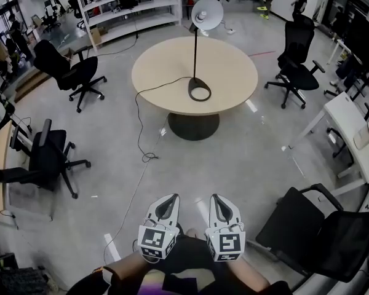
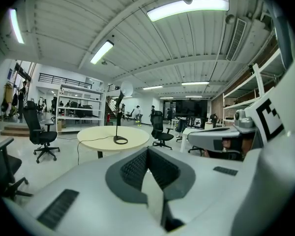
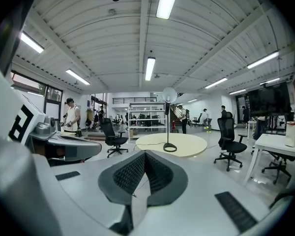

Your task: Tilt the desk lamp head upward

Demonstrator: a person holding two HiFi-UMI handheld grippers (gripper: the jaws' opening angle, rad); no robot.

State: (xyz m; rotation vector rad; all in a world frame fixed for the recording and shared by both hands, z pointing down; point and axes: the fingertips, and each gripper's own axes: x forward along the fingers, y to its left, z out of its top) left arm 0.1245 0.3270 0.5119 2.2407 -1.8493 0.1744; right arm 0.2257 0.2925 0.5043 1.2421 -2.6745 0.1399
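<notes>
We stand well back from the round counter (image 1: 234,66), looking steeply down across the open floor (image 1: 246,158) toward it. The desk lamp (image 1: 195,54) stands upright near the middle of the counter. Its ring-shaped base (image 1: 200,91) lies flat on the top and a thin dark pole rises straight from it. The lamp head (image 1: 207,12) sits at the very top, its round pale shade facing our way. A black cord (image 1: 149,92) runs from the base, over the counter's left edge and down onto the floor.

At the bottom of the head view both tools sit side by side, close to our body. The left tool (image 1: 170,200) and the right tool (image 1: 219,200) both point ahead at the counter, well apart from the lamp.

The left gripper view shows the left tool's jaws pressed together with nothing between them, the lamp small and far off beyond the tips. The right gripper view shows the same: jaws together, nothing held, the lamp ahead and a touch to the right.

One black office chair (image 1: 71,72) stands left of the counter and another (image 1: 298,66) to the right, with shelves (image 1: 126,5) behind.
</notes>
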